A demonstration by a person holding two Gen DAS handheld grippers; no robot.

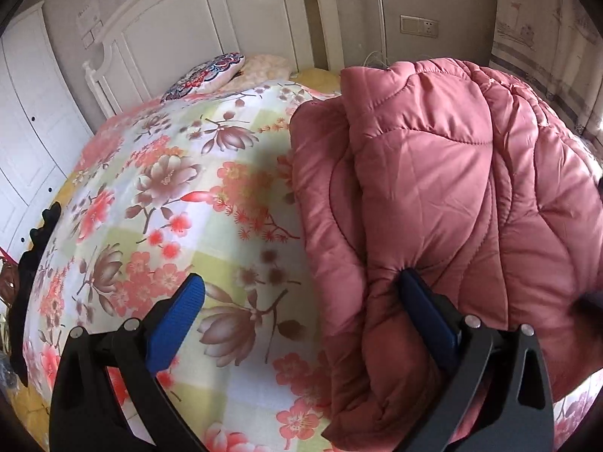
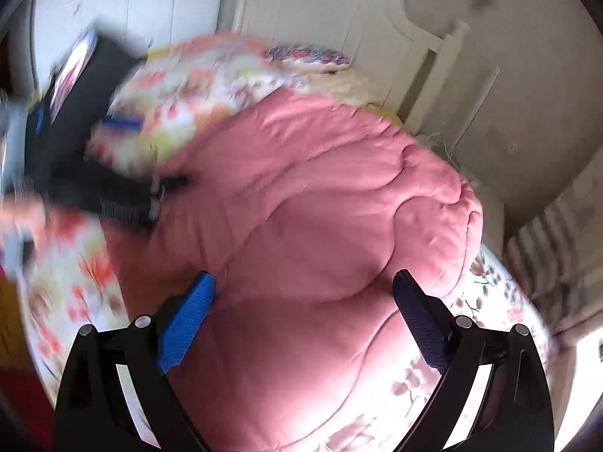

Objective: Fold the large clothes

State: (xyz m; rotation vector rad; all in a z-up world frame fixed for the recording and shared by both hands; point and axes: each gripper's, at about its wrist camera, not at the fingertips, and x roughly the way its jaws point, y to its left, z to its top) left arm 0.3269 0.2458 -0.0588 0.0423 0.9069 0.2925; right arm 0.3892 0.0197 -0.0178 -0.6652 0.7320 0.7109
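my left tool [image 1: 301,301] is spread apart, one finger pressing a fold of the pink quilted coat [image 1: 433,196]. my right tool [image 2: 303,295] is spread apart above it. the coat lies bunched on the floral bed [image 1: 169,188], right side.

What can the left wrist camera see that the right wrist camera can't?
Only the left wrist view shows a wall socket and dark things at the bed's left edge. Its open left gripper has one finger pressing into the coat.

Only the right wrist view shows the other gripper from outside, blurred, at the coat's far left edge. The open right gripper sits over the coat.

Both show the pink padded coat, the floral bedspread, the patterned pillow and the white headboard.
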